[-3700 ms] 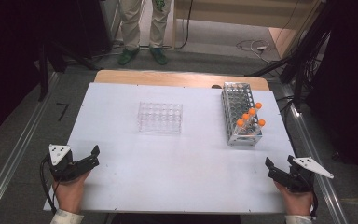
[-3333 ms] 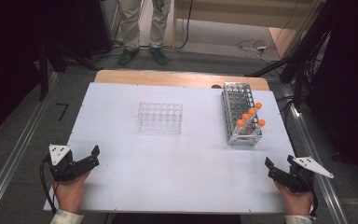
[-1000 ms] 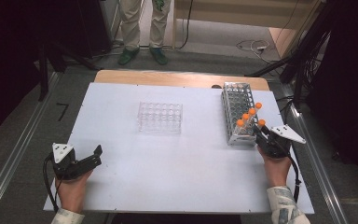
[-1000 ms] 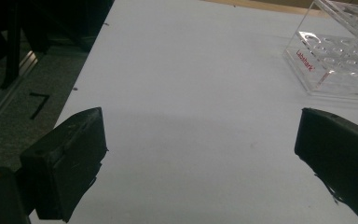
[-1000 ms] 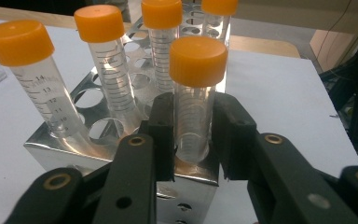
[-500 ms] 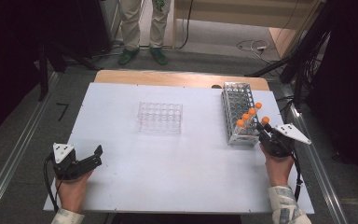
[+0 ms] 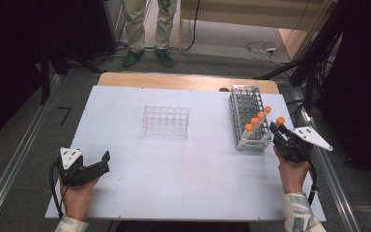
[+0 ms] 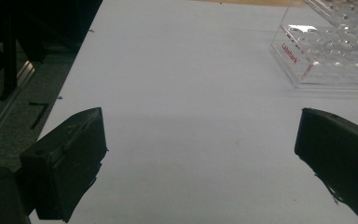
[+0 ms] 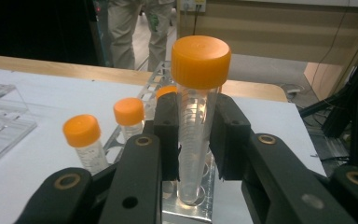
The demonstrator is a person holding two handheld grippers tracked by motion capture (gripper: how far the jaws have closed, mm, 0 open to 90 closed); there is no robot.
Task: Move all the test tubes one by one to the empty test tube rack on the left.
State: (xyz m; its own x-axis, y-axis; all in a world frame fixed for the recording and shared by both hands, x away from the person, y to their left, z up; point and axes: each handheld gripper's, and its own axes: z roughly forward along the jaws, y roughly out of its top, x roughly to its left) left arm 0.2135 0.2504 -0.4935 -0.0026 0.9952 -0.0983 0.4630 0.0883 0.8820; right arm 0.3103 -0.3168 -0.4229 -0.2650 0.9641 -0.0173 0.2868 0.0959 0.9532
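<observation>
A metal tube rack (image 7: pixel 245 113) stands at the table's right side with three orange-capped tubes (image 7: pixel 257 122) in it. My right gripper (image 7: pixel 276 126) is shut on a fourth orange-capped tube (image 7: pixel 280 121) at the rack's near right corner. In the right gripper view the clear tube (image 9: pixel 198 107) stands upright between the pads of the right gripper (image 9: pixel 196 135), its tip just above the rack (image 9: pixel 186 210). My left gripper (image 7: pixel 104 163) rests open at the table's front left, and in its own view the left gripper (image 8: pixel 200 135) has nothing between its jaws.
A clear plastic rack (image 7: pixel 165 121) sits mid-table, also ahead of the left gripper as the clear rack (image 8: pixel 328 56). A person's legs (image 7: pixel 145 29) stand beyond the far edge. Cables (image 7: pixel 314 58) hang off the table's right side. A wooden strip (image 7: pixel 174 80) borders the far edge.
My right gripper came from the front right corner to the metal rack, closed on a tube and has lifted it a little. The left gripper has stayed put.
</observation>
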